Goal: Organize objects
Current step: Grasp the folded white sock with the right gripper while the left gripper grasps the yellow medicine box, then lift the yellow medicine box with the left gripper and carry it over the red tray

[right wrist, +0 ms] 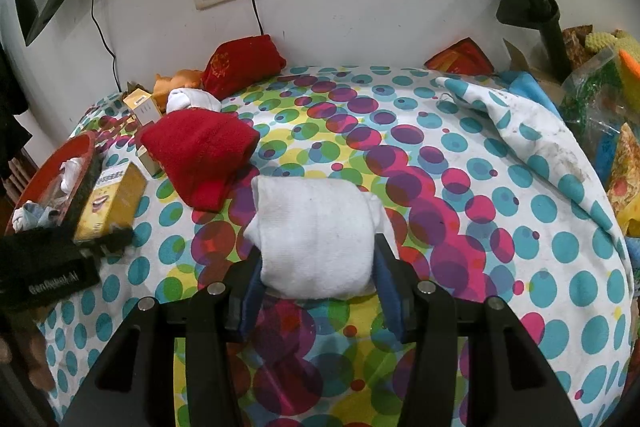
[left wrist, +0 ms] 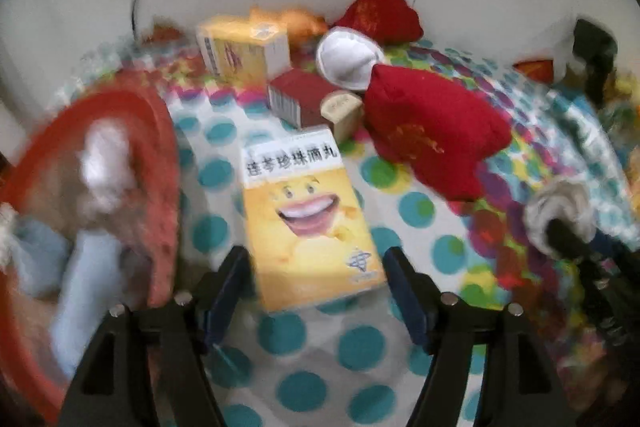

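A yellow medicine box with a smiling face lies on the dotted cloth; my left gripper is around its near end, its jaws touching or nearly touching the sides. The box also shows in the right wrist view, with the left gripper at its near end. My right gripper is shut on a rolled white sock that rests on the cloth. A red bowl with pale socks in it stands to the left of the box; it also shows in the right wrist view.
Red folded cloths, another white sock roll, a second yellow box, a dark red box and a small wooden block lie at the back. A black stand and clutter stand at the right edge. Wall sockets and cables are behind.
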### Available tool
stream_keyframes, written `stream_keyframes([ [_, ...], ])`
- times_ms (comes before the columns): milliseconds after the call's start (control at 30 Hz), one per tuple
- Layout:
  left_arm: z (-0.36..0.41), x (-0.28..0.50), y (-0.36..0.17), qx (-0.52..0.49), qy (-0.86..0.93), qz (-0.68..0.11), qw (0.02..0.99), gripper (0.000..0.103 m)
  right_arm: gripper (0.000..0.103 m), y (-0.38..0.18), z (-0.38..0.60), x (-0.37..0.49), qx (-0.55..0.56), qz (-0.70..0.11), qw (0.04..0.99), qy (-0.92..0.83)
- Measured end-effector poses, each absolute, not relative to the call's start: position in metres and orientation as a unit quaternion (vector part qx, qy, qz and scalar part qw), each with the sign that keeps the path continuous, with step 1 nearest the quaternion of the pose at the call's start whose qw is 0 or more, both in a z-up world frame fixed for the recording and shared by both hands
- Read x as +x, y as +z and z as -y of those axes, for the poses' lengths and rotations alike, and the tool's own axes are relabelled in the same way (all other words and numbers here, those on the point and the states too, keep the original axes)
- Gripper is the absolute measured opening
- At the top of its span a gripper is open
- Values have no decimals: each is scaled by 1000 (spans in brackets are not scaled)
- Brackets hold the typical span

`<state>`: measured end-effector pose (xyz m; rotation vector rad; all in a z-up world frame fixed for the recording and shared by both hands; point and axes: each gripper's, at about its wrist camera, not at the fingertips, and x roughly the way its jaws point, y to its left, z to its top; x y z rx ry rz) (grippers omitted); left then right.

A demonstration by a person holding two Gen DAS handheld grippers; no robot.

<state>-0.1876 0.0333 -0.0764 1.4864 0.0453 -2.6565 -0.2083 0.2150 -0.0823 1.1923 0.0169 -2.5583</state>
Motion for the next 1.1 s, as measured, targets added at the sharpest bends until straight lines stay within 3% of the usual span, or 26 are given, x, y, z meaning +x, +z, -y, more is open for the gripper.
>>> stream_keyframes([
  [67,-39,-185,-75,479,-878,-20,14,71,48,-82,-217,-209,417,-3,160,-895],
  [600,-32,-199,-77,475,-876,-61,55,71,49,-83,-218,-208,417,-2,160,-895],
  [633,-34,-199,-77,475,-876,-56,54,64,49,-83,-218,-208,417,-2,160,-895],
  [767,-37,-197,-78,471,-880,-48,44,59,49,-84,-218,-208,417,-1,160,-895],
  [1100,-43,-183,-78,462,-886,-20,14,57,49,-83,-217,-209,417,-2,159,-895],
])
